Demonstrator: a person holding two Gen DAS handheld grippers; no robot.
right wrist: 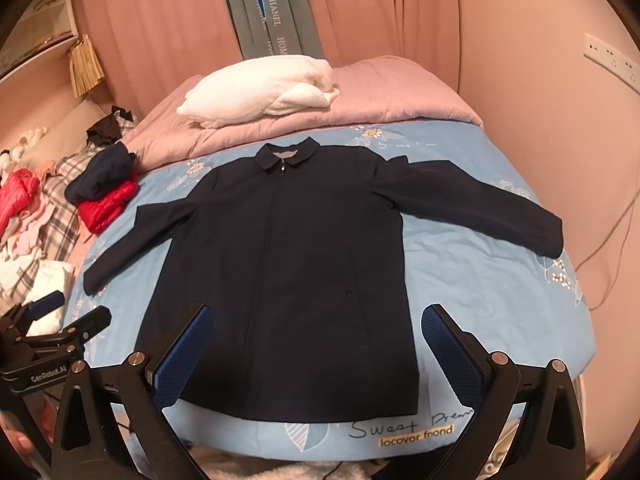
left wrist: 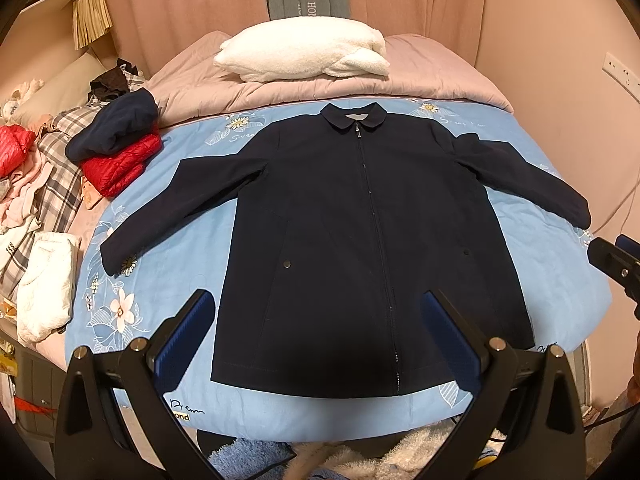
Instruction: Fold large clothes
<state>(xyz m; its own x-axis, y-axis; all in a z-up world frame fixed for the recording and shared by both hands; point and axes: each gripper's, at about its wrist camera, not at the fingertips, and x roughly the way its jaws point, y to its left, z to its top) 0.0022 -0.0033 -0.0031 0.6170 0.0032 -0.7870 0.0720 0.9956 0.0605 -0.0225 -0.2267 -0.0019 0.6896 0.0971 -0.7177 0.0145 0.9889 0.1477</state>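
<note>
The navy jacket (left wrist: pixel 352 232) lay flat on the bed (left wrist: pixel 540 280), collar away from you, hem nearest. Your left claw (left wrist: pixel 316 320) and right claw (right wrist: pixel 316 332) hung released, empty, above the hem.

Site: home bedroom | evidence: bed (left wrist: pixel 540 280) with floral sheet, pillow (left wrist: pixel 304 56), pink curtains (left wrist: pixel 180 8), clothes piles (left wrist: pixel 44 168)

Warm dim indoor light, pinkish cast, my view bowed by fisheye, black vignette corners, jacket (left wrist: pixel 352 232) near-featureless in shadow, right-wrist view softer, slight blur, no glare.
</note>
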